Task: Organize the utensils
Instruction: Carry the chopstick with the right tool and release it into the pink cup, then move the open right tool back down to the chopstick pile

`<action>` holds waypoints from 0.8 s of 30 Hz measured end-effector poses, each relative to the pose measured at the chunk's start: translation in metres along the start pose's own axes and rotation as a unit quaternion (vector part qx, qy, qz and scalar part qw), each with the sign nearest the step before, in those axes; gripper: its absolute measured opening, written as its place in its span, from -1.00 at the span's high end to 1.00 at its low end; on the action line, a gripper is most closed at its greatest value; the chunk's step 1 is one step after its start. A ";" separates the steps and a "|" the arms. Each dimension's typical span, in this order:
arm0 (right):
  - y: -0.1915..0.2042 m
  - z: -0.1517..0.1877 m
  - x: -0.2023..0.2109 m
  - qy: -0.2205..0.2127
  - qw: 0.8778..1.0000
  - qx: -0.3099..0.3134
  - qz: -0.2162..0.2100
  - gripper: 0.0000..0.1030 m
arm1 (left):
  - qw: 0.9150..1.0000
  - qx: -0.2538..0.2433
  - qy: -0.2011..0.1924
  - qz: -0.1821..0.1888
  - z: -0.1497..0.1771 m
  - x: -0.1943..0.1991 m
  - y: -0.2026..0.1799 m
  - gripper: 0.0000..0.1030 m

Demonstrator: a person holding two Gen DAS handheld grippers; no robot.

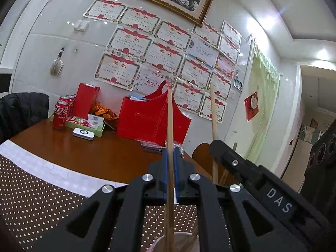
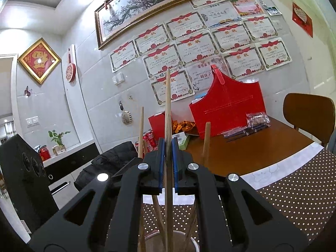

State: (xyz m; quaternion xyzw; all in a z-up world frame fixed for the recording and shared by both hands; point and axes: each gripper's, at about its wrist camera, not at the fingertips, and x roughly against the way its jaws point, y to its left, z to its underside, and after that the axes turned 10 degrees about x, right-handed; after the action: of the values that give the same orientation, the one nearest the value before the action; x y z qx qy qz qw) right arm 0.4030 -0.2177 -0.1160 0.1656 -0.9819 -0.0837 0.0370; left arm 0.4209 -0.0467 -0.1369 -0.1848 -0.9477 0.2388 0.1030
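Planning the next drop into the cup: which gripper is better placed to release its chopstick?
Roughly even, slightly right. The right gripper holds its chopstick upright over the cup; the left gripper also holds a chopstick above it, less of the rim visible.

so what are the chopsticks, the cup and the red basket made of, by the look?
Chopsticks: likely bamboo or wood, pale tan, matte, faint grain. Cup: only the rim shows, whitish and translucent, probably plastic. Red basket: stiff flat panels with stitch lines and a slight sheen, perhaps faux leather or coated board. Both grippers' jaws pinch one chopstick each.
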 end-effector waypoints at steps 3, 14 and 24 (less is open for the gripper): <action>-0.001 0.006 0.001 0.007 1.000 -0.002 0.001 0.85 | 1.000 -0.003 0.005 -0.004 0.005 0.000 0.002 0.89; -0.013 -0.008 0.047 0.003 0.999 -0.038 -0.002 -0.83 | 1.000 -0.014 0.005 -0.025 -0.003 0.028 -0.005 -0.28; -0.007 -0.035 0.112 0.019 0.999 -0.032 0.032 -0.88 | 0.994 -0.064 0.011 -0.083 -0.022 0.093 -0.036 -0.62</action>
State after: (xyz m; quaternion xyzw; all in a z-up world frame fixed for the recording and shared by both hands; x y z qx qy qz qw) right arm 0.3034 -0.2662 -0.0778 0.1343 -0.9826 -0.1110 0.0639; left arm 0.3320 -0.0293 -0.0901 -0.1139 -0.9720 0.1664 0.1210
